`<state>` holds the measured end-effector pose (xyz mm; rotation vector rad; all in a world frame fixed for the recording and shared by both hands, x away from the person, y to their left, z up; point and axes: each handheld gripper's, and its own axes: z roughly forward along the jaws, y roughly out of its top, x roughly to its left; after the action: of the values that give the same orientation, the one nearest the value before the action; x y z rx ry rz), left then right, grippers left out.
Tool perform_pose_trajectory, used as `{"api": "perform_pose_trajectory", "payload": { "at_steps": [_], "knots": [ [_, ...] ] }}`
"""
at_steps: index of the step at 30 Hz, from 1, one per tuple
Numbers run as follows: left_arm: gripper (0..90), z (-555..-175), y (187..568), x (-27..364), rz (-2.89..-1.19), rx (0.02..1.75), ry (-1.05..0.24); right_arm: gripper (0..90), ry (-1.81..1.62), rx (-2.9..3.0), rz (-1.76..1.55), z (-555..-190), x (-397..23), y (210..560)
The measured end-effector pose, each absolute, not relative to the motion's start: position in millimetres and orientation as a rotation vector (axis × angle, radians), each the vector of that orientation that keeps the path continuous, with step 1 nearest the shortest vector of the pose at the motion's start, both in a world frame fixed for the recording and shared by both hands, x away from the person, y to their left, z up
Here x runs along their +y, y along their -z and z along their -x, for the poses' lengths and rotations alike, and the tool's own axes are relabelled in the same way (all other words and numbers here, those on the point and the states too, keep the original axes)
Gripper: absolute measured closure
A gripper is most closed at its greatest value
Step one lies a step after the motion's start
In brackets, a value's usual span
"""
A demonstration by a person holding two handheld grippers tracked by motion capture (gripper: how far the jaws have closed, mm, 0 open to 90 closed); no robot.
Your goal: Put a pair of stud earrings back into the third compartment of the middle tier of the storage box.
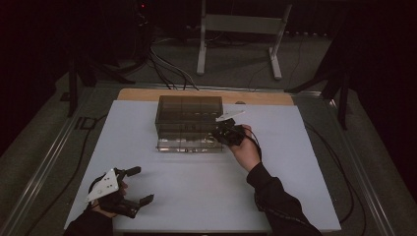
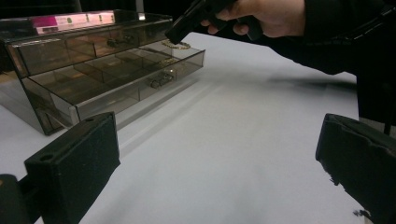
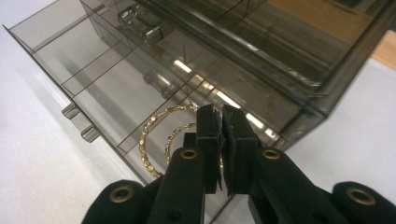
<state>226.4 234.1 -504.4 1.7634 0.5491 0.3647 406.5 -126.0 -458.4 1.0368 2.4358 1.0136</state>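
Observation:
A smoked clear drawer box [image 1: 189, 110] stands at the back middle of the white mat, its bottom drawer [image 1: 187, 144] pulled out. My right gripper [image 1: 220, 133] hangs over the drawer's right end. In the right gripper view its jaws [image 3: 220, 114] are pressed together on a gold bead chain [image 3: 148, 140], whose loops dangle over the right-hand compartment [image 3: 154, 98]. The left gripper view shows the chain [image 2: 176, 45] just above the drawer [image 2: 116, 88]. My left gripper [image 1: 141, 185] rests at the mat's front left, open, nothing between its jaws [image 2: 217, 158].
A small piece of jewellery [image 2: 161, 79] lies in a middle compartment of the drawer. The white mat [image 1: 196, 191] stretches wide in front of the box. Behind it are a wooden table edge [image 1: 142, 93], floor cables [image 1: 167, 69] and a metal stand [image 1: 241, 29].

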Motion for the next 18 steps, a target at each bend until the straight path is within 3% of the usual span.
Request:
{"api": "perform_pose_trajectory", "payload": {
  "at_steps": [18],
  "knots": [
    [0.6, -225.9, 504.4, 235.3, -1.759, 0.551, -0.365, 84.8, -0.957, 2.459, -1.009, -410.6, -112.0, 470.3]
  ]
}}
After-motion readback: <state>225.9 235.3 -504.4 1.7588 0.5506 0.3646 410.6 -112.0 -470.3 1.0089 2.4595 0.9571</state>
